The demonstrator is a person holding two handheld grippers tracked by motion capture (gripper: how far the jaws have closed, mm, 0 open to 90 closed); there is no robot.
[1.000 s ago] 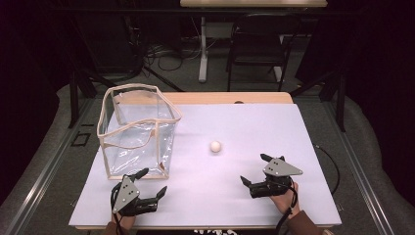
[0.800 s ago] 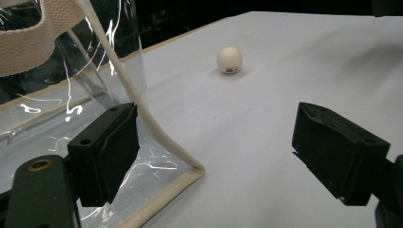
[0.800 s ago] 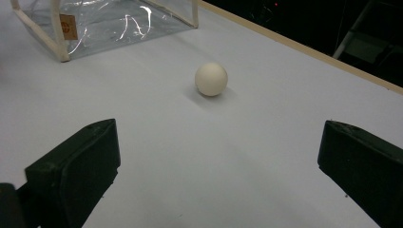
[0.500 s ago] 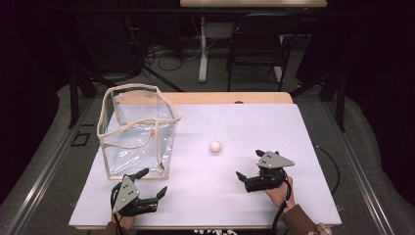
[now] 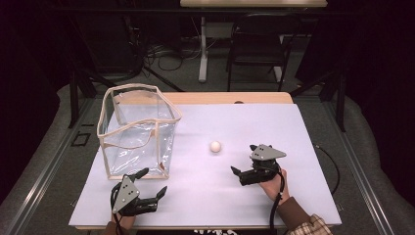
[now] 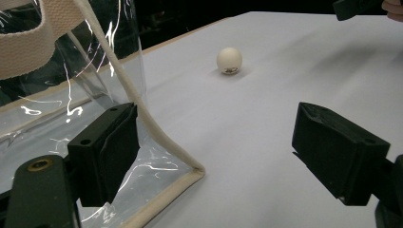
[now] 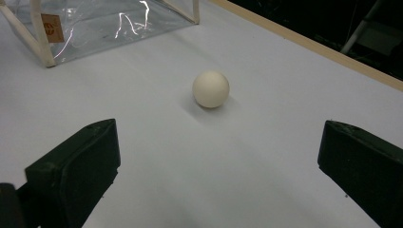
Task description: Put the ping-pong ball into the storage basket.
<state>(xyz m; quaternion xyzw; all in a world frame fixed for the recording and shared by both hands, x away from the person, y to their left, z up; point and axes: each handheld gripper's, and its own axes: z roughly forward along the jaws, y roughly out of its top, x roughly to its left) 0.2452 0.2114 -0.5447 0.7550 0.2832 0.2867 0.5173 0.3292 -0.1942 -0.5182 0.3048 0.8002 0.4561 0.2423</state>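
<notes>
A small cream ball [image 5: 215, 146] lies on the white table top [image 5: 274, 122], right of a clear plastic bag [image 5: 139, 132] with beige trim. My right gripper [image 5: 243, 158] rests just right of and nearer than the ball, open, its jaws pointing at it. In the right gripper view the ball [image 7: 211, 89] sits ahead of the wide-spread jaws, centred between them but beyond the tips. My left gripper [image 5: 152, 182] is open near the front edge, below the bag's near corner. From the left gripper view, the ball [image 6: 229, 60] is far ahead, and the bag's corner [image 6: 71, 95] is beside the left jaw.
The bag stands upright with its mouth open and a strap across it. A wooden strip [image 5: 230, 98] borders the table's far edge. Beyond it are a dark chair [image 5: 257, 49], table legs and cables on the floor. A cable [image 5: 333, 161] trails right of my right hand.
My right gripper has moved left and forward, closing on the ball. The left gripper, ball and bag have stayed put.
</notes>
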